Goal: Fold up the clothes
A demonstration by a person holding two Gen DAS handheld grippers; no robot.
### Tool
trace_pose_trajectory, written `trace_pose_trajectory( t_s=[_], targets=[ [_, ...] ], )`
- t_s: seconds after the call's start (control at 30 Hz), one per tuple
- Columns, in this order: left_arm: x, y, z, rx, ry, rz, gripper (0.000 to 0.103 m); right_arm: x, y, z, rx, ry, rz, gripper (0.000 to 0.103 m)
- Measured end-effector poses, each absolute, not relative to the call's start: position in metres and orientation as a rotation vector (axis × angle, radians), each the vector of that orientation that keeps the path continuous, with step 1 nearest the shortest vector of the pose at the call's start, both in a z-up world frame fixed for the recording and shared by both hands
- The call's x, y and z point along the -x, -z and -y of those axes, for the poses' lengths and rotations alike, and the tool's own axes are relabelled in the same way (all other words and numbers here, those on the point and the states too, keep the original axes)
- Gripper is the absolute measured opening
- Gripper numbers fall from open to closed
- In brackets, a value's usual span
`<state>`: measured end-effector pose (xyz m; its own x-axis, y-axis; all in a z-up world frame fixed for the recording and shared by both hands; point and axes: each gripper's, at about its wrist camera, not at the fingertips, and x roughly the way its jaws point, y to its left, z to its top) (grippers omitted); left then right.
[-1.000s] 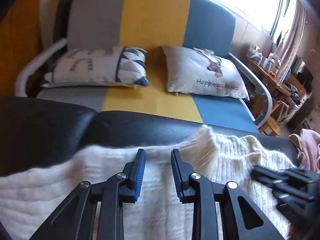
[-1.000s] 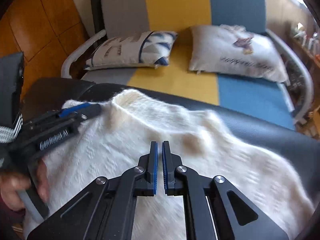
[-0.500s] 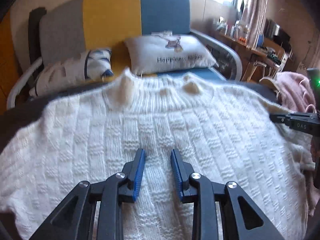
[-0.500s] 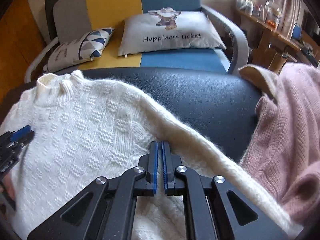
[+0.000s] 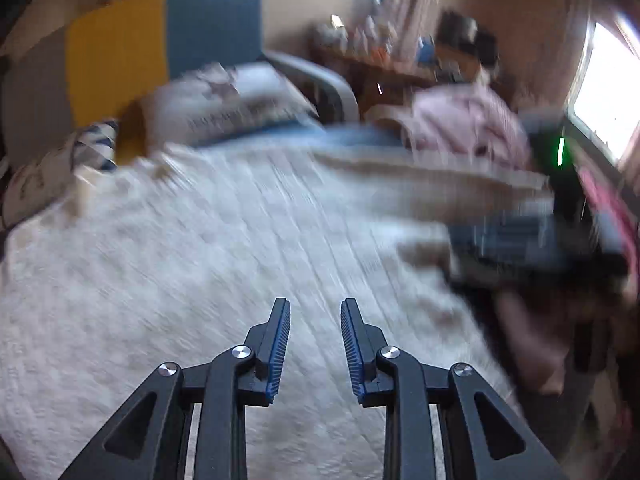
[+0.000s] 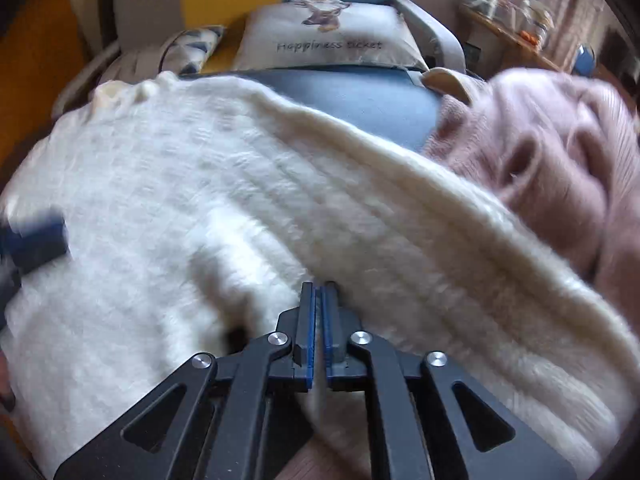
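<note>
A cream knitted sweater (image 5: 180, 260) (image 6: 160, 200) lies spread over a black padded surface (image 6: 360, 96). One sleeve (image 6: 400, 200) runs slantwise toward the lower right. My left gripper (image 5: 314, 304) hovers over the sweater's body, open, with nothing between its fingers; its blue-padded tip shows in the right wrist view as the left gripper (image 6: 36, 236). My right gripper (image 6: 319, 286) is shut, its tips low at the inner edge of the sleeve; no fabric shows between the pads. In the blurred left wrist view the right gripper (image 5: 520, 240) sits where the sleeve ends.
A pink knitted garment (image 6: 552, 152) (image 5: 468, 124) is heaped just right of the sleeve. Behind the black surface stands a grey, yellow and blue sofa with a printed pillow (image 6: 328, 40) (image 5: 224, 108) and a patterned one (image 6: 192, 48). A cluttered wooden shelf (image 6: 508, 12) is at the far right.
Both grippers have swept to the right across the sweater, bringing the pink garment into view. The right gripper has come down close to the sleeve. Neither pair of jaws has visibly changed.
</note>
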<state>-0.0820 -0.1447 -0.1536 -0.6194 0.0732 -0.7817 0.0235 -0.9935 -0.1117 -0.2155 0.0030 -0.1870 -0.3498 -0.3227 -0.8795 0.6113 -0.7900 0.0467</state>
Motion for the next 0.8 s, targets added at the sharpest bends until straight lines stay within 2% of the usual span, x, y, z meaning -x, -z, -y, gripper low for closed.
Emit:
trace_pose_trajectory(
  t_s=[0.1,0.23,0.37,0.47,0.57,0.8],
  targets=[
    [0.082,0.173,0.119,1.416,-2.753,0.072,0.027,0.226,0.183,-0.017,-1.341,2.166,-0.308,0.000],
    [0.085,0.163,0.127,1.406,-2.719,0.251,0.027,0.206,0.160,-0.020,-1.288,2.108,-0.248,0.004],
    [0.072,0.157,0.109,1.346,-2.672,0.258,0.027,0.185,0.145,-0.007,-1.220,1.977,-0.190,0.004],
    [0.058,0.161,0.089,1.349,-2.617,0.228,0.027,0.188,0.152,0.018,-1.213,1.960,-0.301,0.004],
    [0.045,0.177,0.076,1.374,-2.608,0.159,0.027,0.210,0.187,0.033,-1.273,1.999,-0.483,0.000],
    [0.037,0.167,0.089,1.366,-2.607,0.266,0.027,0.216,0.175,0.021,-1.293,1.975,-0.344,0.001]
  ],
)
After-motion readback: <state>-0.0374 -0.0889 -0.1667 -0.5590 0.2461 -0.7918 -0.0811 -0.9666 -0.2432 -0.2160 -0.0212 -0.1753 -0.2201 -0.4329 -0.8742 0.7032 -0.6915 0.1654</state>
